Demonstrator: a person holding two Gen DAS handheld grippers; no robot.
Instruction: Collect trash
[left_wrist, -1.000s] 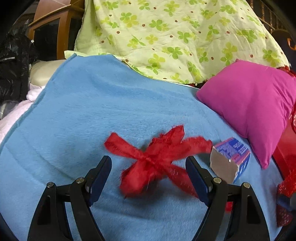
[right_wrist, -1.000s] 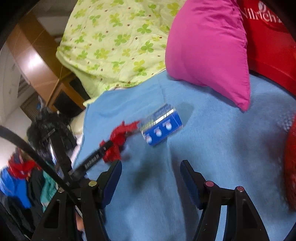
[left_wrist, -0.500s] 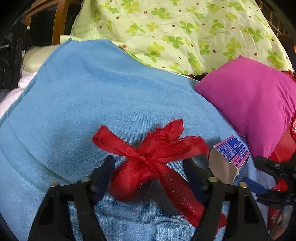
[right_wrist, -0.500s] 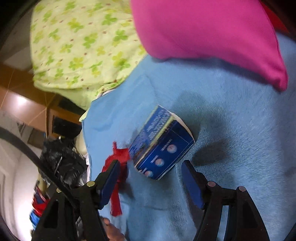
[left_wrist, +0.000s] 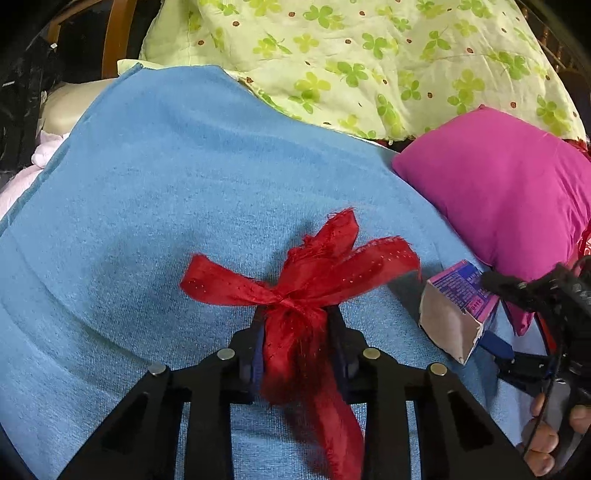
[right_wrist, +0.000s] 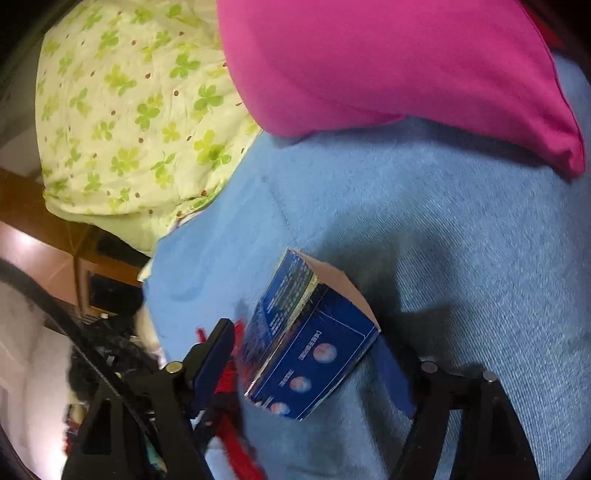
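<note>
Frayed red ribbon (left_wrist: 306, 295) in left tool (left_wrist: 299, 343)

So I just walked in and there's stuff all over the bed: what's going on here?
A person is collecting trash off the blue blanket with tongs in each hand. The left tongs are shut on the red ribbon bow. The right tongs straddle the small blue carton, jaws open, not yet gripping. A pink pillow lies beside it.
</note>
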